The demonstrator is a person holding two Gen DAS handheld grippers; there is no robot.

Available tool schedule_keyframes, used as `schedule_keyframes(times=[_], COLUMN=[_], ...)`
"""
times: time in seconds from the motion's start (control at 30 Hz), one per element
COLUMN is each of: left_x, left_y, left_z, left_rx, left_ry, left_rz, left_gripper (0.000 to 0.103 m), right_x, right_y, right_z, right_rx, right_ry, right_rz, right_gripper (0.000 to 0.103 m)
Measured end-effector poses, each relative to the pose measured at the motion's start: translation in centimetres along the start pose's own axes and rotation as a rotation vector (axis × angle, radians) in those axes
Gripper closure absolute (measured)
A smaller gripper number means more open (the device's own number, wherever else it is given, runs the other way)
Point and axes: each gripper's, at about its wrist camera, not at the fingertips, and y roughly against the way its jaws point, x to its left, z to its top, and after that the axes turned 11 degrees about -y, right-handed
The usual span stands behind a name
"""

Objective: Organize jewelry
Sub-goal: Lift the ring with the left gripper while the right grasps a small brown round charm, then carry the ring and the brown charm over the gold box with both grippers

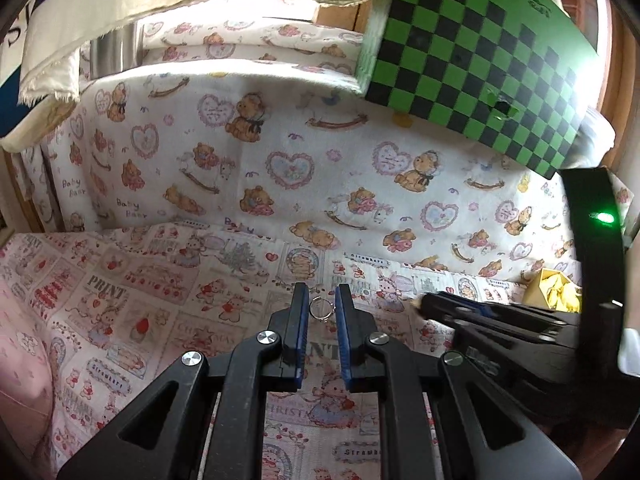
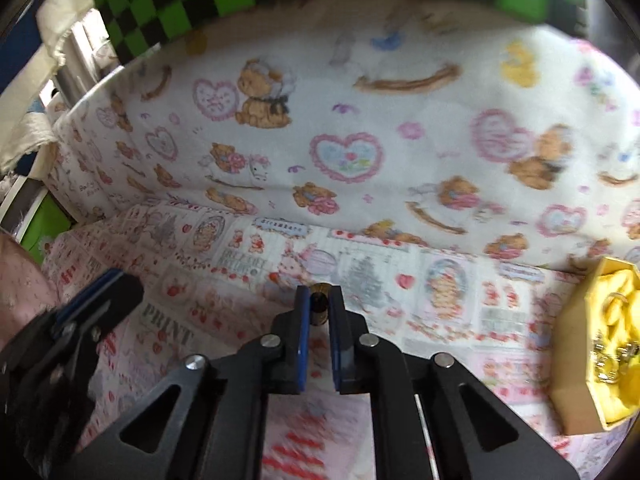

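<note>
Item: thin silver ring (image 1: 321, 309), pinched at the left gripper (image 1: 321, 306) tips above the printed cloth (image 1: 120, 288). Right gripper (image 2: 319, 306) clenched on a small dark band (image 2: 320, 307). Yellow-lined cardboard box (image 2: 576, 344) stands right. Risk: marginal tip grips; either piece may slip.

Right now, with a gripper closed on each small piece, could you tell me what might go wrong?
1. The thin ring sits only at the left gripper tips; a tilt could let it slip onto the busy printed cloth.
2. The right gripper pinches a small dark piece, with the box off to its side.
</note>
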Motion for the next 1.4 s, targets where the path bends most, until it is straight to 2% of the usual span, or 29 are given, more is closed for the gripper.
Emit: schedule_keyframes(times=[0.17, 0.3, 0.47, 0.67, 0.7, 0.73, 0.83, 0.9, 1.1, 1.23, 1.4], left_x=[-1.6, -2.4, -4.1, -7.8, -8.3, -8.9, -10.9, -12.3, -16.8, -18.8, -19.9], left_y=[0.5, 1.0, 2.4, 5.6, 5.9, 6.2, 6.6, 6.6, 4.9, 3.0, 0.6], left_z=[-0.1, -0.2, -0.4, 0.1, 0.5, 0.9, 2.0, 2.8, 4.5, 4.9, 4.9], left_rx=[-0.023, -0.044, -0.085, -0.193, -0.201, -0.208, -0.24, -0.249, -0.236, -0.186, -0.139], left_ry=[-0.069, -0.1, -0.155, -0.221, -0.218, -0.211, -0.228, -0.243, -0.29, -0.266, -0.252], left_rz=[0.037, 0.034, 0.038, 0.014, -0.016, -0.044, -0.045, -0.075, -0.189, -0.265, -0.297], left_gripper=[0.091, 0.091, 0.091, 0.091, 0.091, 0.091, 0.091, 0.091, 0.091, 0.091, 0.091], right_x=[-1.6, -3.4, -6.3, -9.4, -9.9, -10.3, -12.2, -12.9, -15.9, -17.1, -19.6], right_y=[3.6, 6.5, 9.7, 14.1, 14.5, 14.7, 15.6, 15.8, 15.8, 15.5, 14.8], right_z=[-2.0, -3.7, -4.9, -5.7, -5.7, -5.6, -5.2, -5.3, -5.2, -4.7, -4.1], right_rx=[-0.081, -0.158, -0.222, -0.376, -0.399, -0.405, -0.447, -0.472, -0.477, -0.458, -0.421], right_ry=[0.059, 0.111, 0.104, 0.072, 0.055, 0.039, -0.019, -0.036, -0.1, -0.133, -0.227], right_rz=[-0.028, -0.095, -0.084, -0.095, -0.092, -0.089, -0.078, -0.084, -0.043, -0.017, 0.027], right_gripper=[0.095, 0.095, 0.095, 0.095, 0.095, 0.095, 0.095, 0.095, 0.095, 0.095, 0.095])
